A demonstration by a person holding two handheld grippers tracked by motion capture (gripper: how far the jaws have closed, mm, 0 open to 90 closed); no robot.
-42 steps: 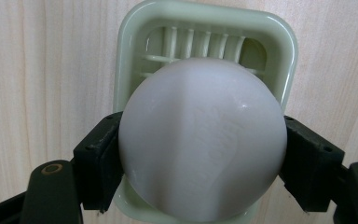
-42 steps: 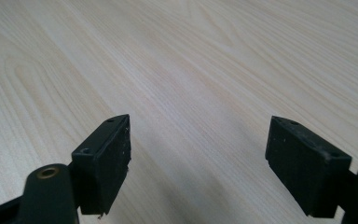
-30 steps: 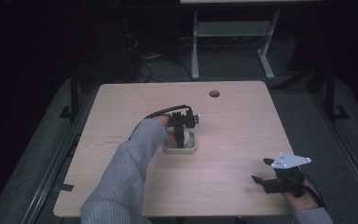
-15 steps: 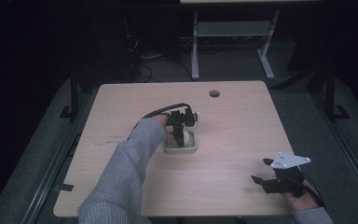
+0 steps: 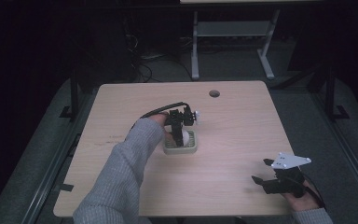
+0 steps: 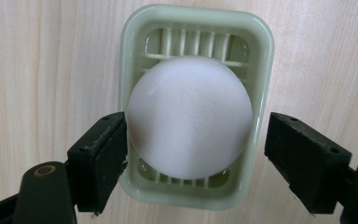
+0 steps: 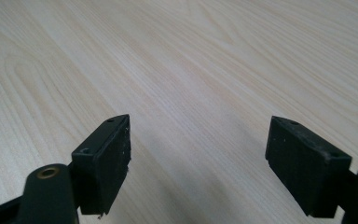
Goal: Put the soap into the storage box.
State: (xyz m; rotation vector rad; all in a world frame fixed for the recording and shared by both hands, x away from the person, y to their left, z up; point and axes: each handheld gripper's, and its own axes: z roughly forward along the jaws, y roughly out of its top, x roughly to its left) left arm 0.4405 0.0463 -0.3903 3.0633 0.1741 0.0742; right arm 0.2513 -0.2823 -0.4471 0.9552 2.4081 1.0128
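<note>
A pale green slotted soap dish (image 6: 265, 51) lies on the wooden table, with a round white ball-like piece (image 6: 189, 116) resting in it. My left gripper (image 6: 198, 137) points straight down over it, jaws open on either side of the ball; one jaw is at the ball's edge, the other stands a small gap away. In the high view the dish (image 5: 180, 150) and ball (image 5: 185, 136) sit mid-table under the left gripper (image 5: 179, 133). My right gripper (image 5: 259, 181) hovers open near the front right corner, above bare wood (image 7: 191, 84).
The light wooden table (image 5: 233, 130) has a round cable hole (image 5: 214, 93) near its far edge. The left gripper's cable (image 5: 161, 110) loops over the table behind the hand. A dark floor and a metal frame (image 5: 196, 46) lie beyond the table.
My left gripper has shifted slightly over the dish. The right gripper has stayed in place.
</note>
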